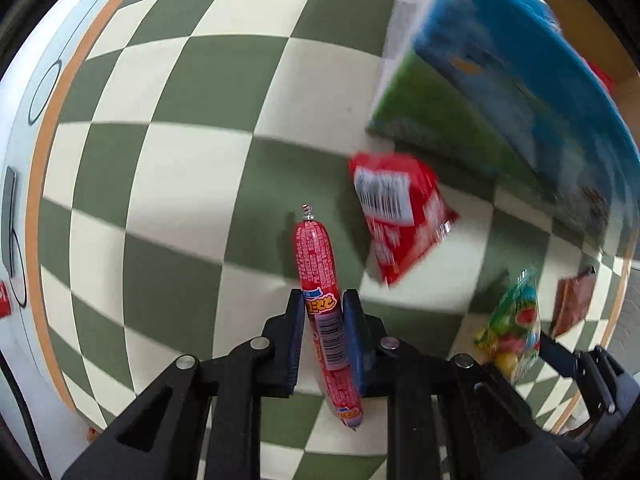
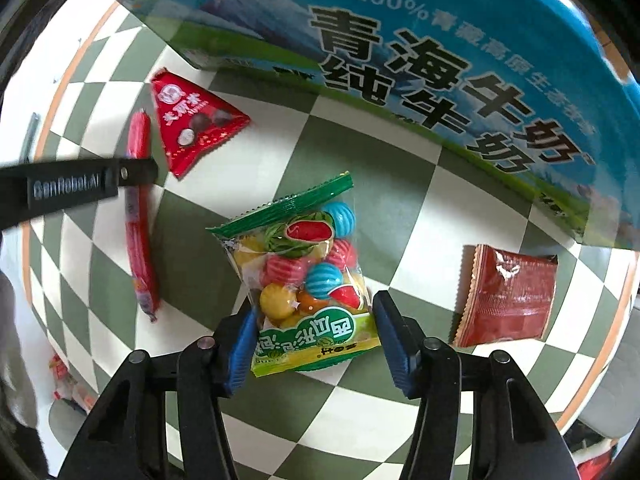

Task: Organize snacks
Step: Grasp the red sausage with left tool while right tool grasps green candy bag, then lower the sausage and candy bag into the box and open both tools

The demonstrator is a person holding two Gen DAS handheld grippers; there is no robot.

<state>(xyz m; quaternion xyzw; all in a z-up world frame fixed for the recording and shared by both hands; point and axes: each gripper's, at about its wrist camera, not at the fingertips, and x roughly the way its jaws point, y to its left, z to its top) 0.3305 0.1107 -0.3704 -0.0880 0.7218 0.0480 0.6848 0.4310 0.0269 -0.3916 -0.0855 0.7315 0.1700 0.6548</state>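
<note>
Left wrist view: left gripper (image 1: 323, 312) points straight down at the checkered bench (image 1: 192, 168). The red sausage stick (image 1: 322, 304) runs lengthwise between the two fingers, long axis pointing away from the gripper, clipped tip far ahead and the other end back under the gripper body. Jaws are closed right in on it, pads pressing both sides about mid-length. A red packet (image 1: 400, 220) lies ahead and right, blurred. The milk carton box (image 1: 500, 80) stands further ahead on the right. The candy bag (image 1: 512, 332) is off to the right, next to the other gripper.

Right wrist view: right gripper (image 2: 314, 328) also points down, jaws about half open. The candy bag (image 2: 308, 280) sits between them, long axis running away from the gripper, green sealed edge far ahead, yellow-green label end nearest. The left pad (image 2: 240, 344) is at the bag's edge, the right pad (image 2: 394, 340) just beside it; cannot tell if either presses, so I judge no firm grip yet. The sausage stick (image 2: 138, 216) lies well left, crossed by the left gripper's black finger. A triangular red packet (image 2: 192, 128) is ahead-left, a brown packet (image 2: 508, 296) right, the box (image 2: 440, 60) ahead.

Each hand is over its own snack; the right needs to close across the bag's short width.
</note>
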